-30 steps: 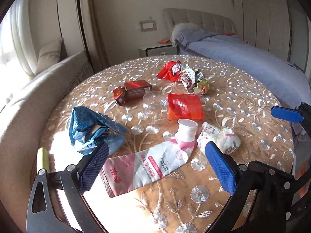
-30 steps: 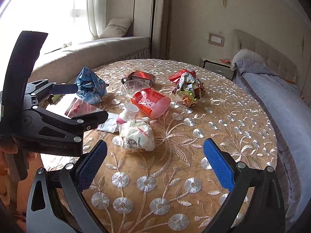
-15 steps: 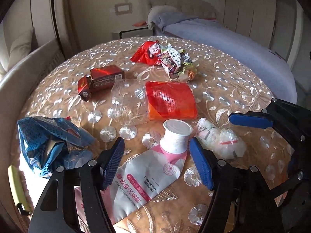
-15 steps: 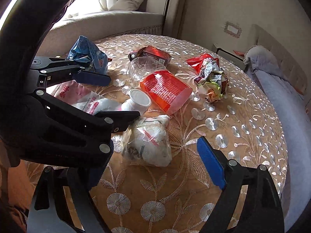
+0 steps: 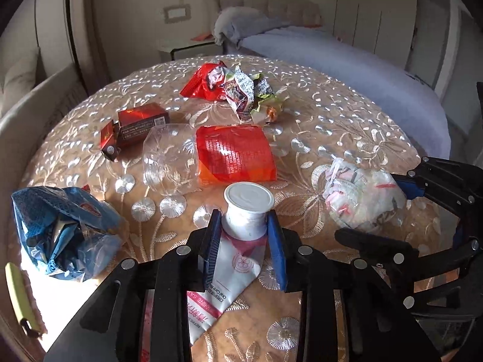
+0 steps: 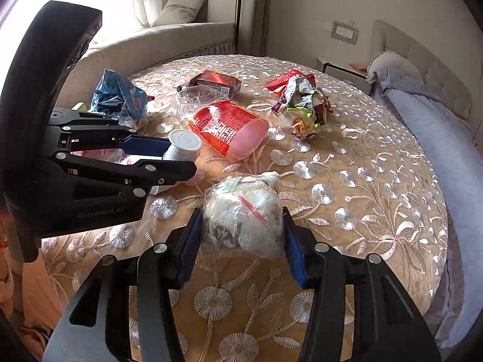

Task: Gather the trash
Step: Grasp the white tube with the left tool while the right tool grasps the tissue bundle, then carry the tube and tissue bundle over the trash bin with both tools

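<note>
A round table (image 5: 347, 126) is covered by a tan cloth embroidered with silvery flowers. Toward its far edge a crumpled heap of foil wrappers (image 5: 241, 90) is seen; at the middle lie a clear plastic bottle (image 5: 169, 158) with a glossy red label and a small red carton (image 5: 135, 123). A crinkled blue bag (image 5: 60, 229) rests at the left edge. A knotted clear bag of white waste (image 6: 244, 214) is pinched by the right gripper (image 6: 241, 241) near the front edge. The white-capped neck of a flattened pink tube (image 5: 246, 211) is clamped by the left gripper (image 5: 243, 241).
</note>
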